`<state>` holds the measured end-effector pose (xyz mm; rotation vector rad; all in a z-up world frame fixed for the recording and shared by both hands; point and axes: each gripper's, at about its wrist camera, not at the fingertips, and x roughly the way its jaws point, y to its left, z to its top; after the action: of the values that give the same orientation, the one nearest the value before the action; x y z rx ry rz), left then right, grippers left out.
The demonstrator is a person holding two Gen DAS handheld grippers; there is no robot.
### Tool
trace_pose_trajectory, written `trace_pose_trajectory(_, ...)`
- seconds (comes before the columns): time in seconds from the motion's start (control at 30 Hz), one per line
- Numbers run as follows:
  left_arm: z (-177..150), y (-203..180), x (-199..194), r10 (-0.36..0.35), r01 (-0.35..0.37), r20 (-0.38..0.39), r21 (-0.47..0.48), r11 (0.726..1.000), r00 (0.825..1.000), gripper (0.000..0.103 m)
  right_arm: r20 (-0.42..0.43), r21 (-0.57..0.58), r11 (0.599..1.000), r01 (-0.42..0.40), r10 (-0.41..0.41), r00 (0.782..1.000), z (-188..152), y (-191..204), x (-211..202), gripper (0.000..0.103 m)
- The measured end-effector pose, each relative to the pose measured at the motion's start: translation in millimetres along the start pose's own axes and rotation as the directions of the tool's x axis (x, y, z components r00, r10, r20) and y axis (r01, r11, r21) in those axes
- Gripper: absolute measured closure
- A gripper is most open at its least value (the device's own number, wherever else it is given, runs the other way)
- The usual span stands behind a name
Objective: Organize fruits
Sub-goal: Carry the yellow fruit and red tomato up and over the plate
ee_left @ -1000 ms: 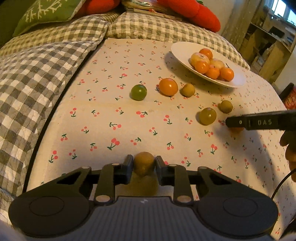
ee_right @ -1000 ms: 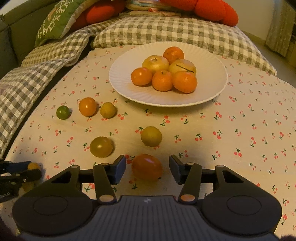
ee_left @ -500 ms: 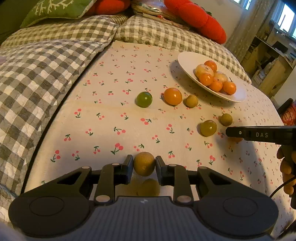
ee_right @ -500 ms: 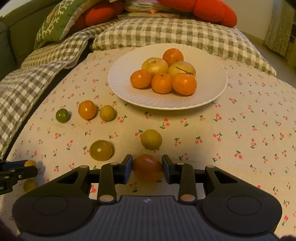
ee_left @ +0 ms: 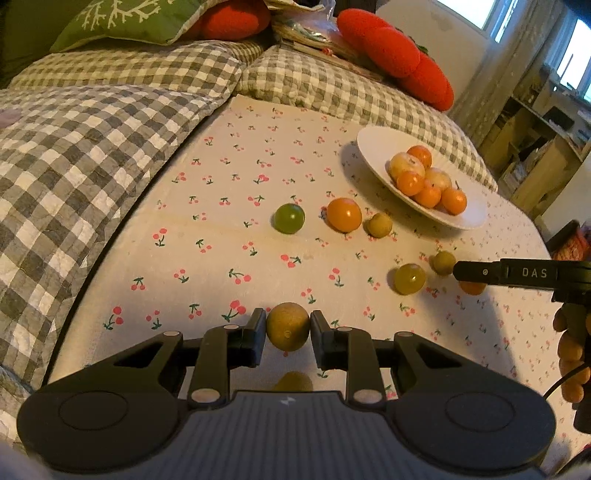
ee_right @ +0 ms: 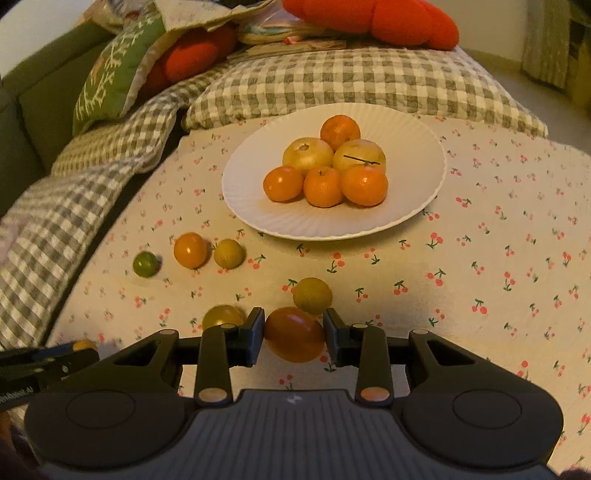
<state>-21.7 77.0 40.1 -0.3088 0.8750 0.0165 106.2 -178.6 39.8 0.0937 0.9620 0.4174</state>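
Observation:
My left gripper [ee_left: 288, 326] is shut on a small brownish-yellow fruit [ee_left: 288, 334], held just above the cherry-print cloth. Another yellowish fruit [ee_left: 293, 382] lies under the fingers. My right gripper [ee_right: 294, 326] is shut on an orange-red fruit [ee_right: 294, 338], with both pads against its sides. The white plate [ee_right: 421, 147] behind it holds a pile of oranges and pale yellow fruit [ee_right: 325, 170]. Loose on the cloth lie a green fruit [ee_right: 145, 264], an orange one [ee_right: 190, 250] and several yellow ones [ee_right: 312, 295]. The left wrist view shows the right gripper [ee_left: 460, 272] at the right edge.
A grey checked quilt [ee_left: 92, 147] borders the cloth on the left and back. Red cushions [ee_left: 399, 55] and a green pillow [ee_left: 140, 18] lie behind it. A person's hand [ee_left: 570, 354] shows at the right edge, wooden shelves [ee_left: 546, 147] beyond. Bare cloth spreads right of the plate [ee_right: 517, 240].
The right gripper's jaws have closed from either side of the orange-red fruit onto it. The left gripper has kept its grip on the brownish-yellow fruit. Both views have rolled slightly.

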Motion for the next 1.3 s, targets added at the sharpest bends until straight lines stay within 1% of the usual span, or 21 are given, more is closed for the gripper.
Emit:
trace_pose_trajectory(0.13, 3, 2, -3, -0.025, 0.025, 0.011, -0.027, 0.999, 1.0, 0.087, -0.002, 0.077, 0.995, -0.061, 0.061, 0.998, 4, -9, -3, 0.072)
trace_pose_trajectory(0.2, 6, 1, -5, -0.031, 0.032, 0.021, -0.031, 0.999, 0.999, 0.087, 0.006, 0.105, 0.991, -0.079, 0.078, 0.997, 6, -12, -5, 0.072)
trace_pose_trajectory(0.33, 10, -2, -8, -0.05, 0.051, 0.039, -0.032, 0.998, 0.998, 0.087, 0.022, 0.136, 0.986, -0.091, 0.089, 0.996, 9, -18, -9, 0.072)
trace_pose_trajectory(0.57, 22, -9, -4, -0.095, 0.097, 0.039, -0.05, 0.994, 0.995, 0.087, 0.043, 0.172, 0.978, -0.115, 0.109, 0.993, 14, -24, -13, 0.072)
trace_pose_trajectory(0.73, 35, -16, 1, -0.132, 0.134, 0.04, -0.054, 0.99, 0.991, 0.087, 0.078, 0.2, 0.97, -0.136, 0.123, 0.989, 18, -30, -21, 0.072)
trace_pose_trajectory(0.87, 44, -32, 6, -0.121, 0.121, 0.052, 0.009, 0.993, 0.991, 0.087, 0.108, 0.226, 0.964, -0.138, 0.116, 0.987, 22, -37, -26, 0.072)
trace_pose_trajectory(0.97, 52, -49, 14, -0.129, 0.126, 0.049, 0.051, 0.991, 0.99, 0.087, 0.124, 0.255, 0.957, -0.138, 0.109, 0.986, 26, -47, -28, 0.072)
trace_pose_trajectory(1.3, 83, -95, 43, -0.156, 0.145, 0.061, 0.156, 0.977, 0.986, 0.087, 0.14, 0.305, 0.945, -0.115, 0.075, 0.987, 36, -64, -24, 0.072)
